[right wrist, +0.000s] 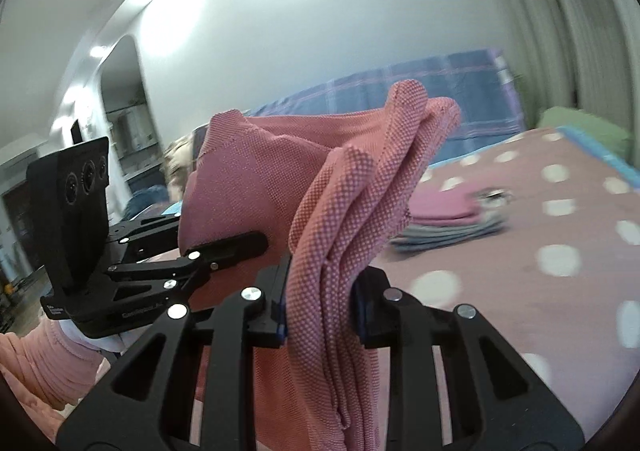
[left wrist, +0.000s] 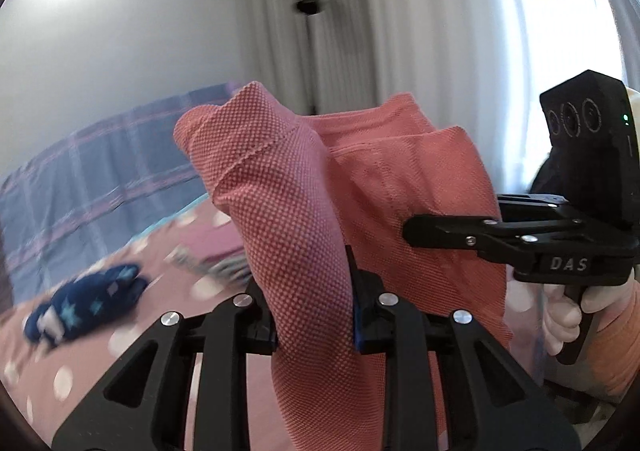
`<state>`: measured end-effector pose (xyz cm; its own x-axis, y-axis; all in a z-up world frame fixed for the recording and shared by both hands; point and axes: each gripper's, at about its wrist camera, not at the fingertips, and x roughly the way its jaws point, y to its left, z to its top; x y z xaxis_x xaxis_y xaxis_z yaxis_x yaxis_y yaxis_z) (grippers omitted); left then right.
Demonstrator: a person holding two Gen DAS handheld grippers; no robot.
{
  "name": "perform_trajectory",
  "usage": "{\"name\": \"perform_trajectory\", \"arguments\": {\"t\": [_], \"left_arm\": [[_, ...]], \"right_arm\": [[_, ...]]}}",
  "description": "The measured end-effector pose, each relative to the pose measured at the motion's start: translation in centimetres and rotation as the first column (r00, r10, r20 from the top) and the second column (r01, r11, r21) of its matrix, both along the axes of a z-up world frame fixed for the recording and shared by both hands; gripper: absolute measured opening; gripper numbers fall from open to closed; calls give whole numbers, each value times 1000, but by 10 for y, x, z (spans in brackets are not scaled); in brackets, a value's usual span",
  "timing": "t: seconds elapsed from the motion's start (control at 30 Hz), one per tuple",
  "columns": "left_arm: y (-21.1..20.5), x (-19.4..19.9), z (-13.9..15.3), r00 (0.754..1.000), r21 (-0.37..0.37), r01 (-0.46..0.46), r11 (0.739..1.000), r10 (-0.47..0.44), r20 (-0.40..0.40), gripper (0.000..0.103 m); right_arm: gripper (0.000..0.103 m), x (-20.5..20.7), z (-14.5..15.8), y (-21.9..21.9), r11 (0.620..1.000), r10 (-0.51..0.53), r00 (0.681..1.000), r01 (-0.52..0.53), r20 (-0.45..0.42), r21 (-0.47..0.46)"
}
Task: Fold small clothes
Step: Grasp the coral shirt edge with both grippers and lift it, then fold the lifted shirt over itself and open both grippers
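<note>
Your left gripper (left wrist: 314, 307) is clamped on a bunched fold of the pink knit garment (left wrist: 288, 211), the cloth pinched between its blue pads and rising above them. Your right gripper (right wrist: 320, 311) grips another gathered edge of the same garment, several layers squeezed together between its pads. The garment hangs in the air between the two grippers, lifted clear of the bed (right wrist: 560, 219), with its upper edge stretched across from one grip to the other and the rest drooping down past the fingers. In the left wrist view your right gripper shows at the right edge, held by a white-gloved hand (left wrist: 568, 315) with a pink sleeve (left wrist: 616, 351) behind it. On the pink polka-dot bed cover lies a dark blue piece with stars (left wrist: 84, 307), crumpled, off to the left and well apart from the garment. Farther back sits a stack of folded clothes (right wrist: 452, 219), a mauve piece on top of grey ones. A blue plaid cloth (right wrist: 420, 95) covers the far side of the bed, against the wall.
</note>
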<state>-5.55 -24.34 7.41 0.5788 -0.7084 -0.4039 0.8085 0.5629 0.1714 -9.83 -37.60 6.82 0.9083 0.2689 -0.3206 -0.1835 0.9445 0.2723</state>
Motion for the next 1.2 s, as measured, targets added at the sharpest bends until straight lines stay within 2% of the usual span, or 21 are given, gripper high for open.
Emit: {"name": "perform_trajectory", "arguments": {"t": [0.23, 0.4, 0.5, 0.63, 0.7, 0.77, 0.87, 0.9, 0.97, 1.0, 1.03, 1.07, 1.13, 1.17, 1.2], "left_arm": [[-107, -16, 10, 985, 12, 172, 985, -172, -5, 26], [-186, -8, 13, 972, -3, 233, 973, -233, -13, 26], [-230, 6, 7, 971, -4, 237, 971, -237, -41, 26], [-279, 35, -9, 965, 17, 240, 971, -237, -112, 25], [-299, 47, -16, 966, 47, 229, 972, -221, -137, 25], [-316, 60, -24, 967, 73, 219, 973, -206, -150, 25], [-339, 79, -39, 971, 107, 199, 974, -181, -159, 25], [-347, 89, -47, 974, 124, 186, 975, -166, -157, 28], [-359, 109, -70, 985, 190, 127, 974, -101, -141, 43], [-360, 118, -80, 993, 224, 67, 972, -43, -113, 50], [-359, 126, -91, 995, 245, 34, 969, -9, -102, 50], [-357, 133, -101, 993, 258, 30, 966, 0, -116, 49], [-348, 144, -125, 984, 285, 51, 957, 0, -176, 50], [-344, 145, -135, 981, 299, 66, 952, -8, -192, 51], [-340, 145, -148, 982, 304, 71, 950, -14, -187, 54]], "right_arm": [[24, -46, 21, -83, 977, -203, 979, 202, -9, -63], [24, -54, 37, -148, 926, -361, 933, 356, -15, -126], [24, -46, 38, -190, 891, -444, 895, 436, -46, -130], [24, -25, 29, -242, 839, -544, 835, 540, -87, -65], [23, -10, 23, -261, 814, -581, 808, 575, -95, -82], [23, 7, 17, -281, 799, -601, 789, 595, -124, -84], [23, 33, 2, -310, 797, -598, 778, 603, -192, -42], [23, 37, -4, -317, 798, -593, 776, 601, -216, -33], [27, 51, -16, -328, 797, -592, 768, 603, -245, -31], [38, 60, -26, -335, 781, -612, 745, 622, -264, -56], [46, 67, -34, -337, 751, -649, 703, 654, -290, -95], [52, 72, -51, -346, 697, -703, 627, 701, -335, -151], [50, 68, -75, -355, 646, -737, 549, 744, -395, -170], [50, 65, -84, -357, 644, -730, 544, 750, -413, -150], [50, 57, -99, -356, 659, -706, 561, 744, -433, -110]]}}
